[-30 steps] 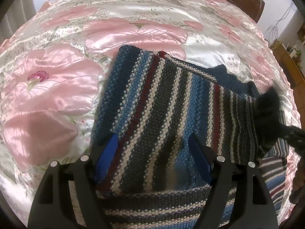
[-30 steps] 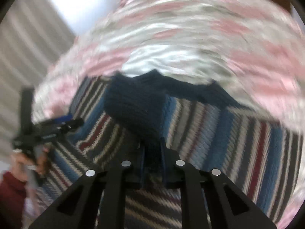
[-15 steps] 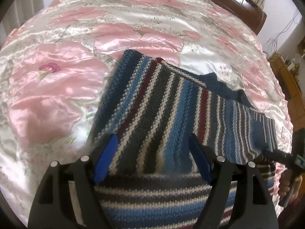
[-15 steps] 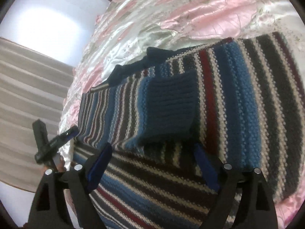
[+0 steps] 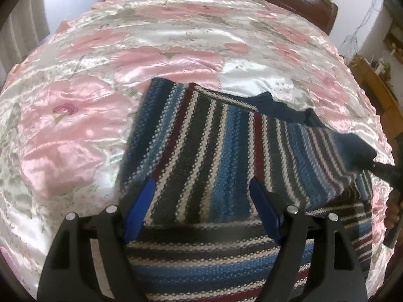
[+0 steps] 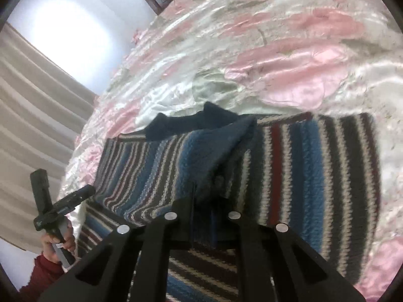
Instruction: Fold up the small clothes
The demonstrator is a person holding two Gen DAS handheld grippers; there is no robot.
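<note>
Sweater [image 6: 302,166] spreads ahead of both claws, stripes running away from them, its navy cuff [image 6: 226,146] pinched in the right gripper [image 6: 202,222] while the left gripper [image 5: 201,201] gapes empty above it.

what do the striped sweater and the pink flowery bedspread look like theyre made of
Striped sweater: a chunky knit, probably wool or acrylic yarn; the stitches show as bumpy rows, matte, with a plain navy ribbed cuff held in the shut right gripper.

Bedspread: looks like satin or a similar glossy synthetic; it throws bright sheen and fine wrinkles, with a pink flower pattern. The exact fibre cannot be told.
</note>
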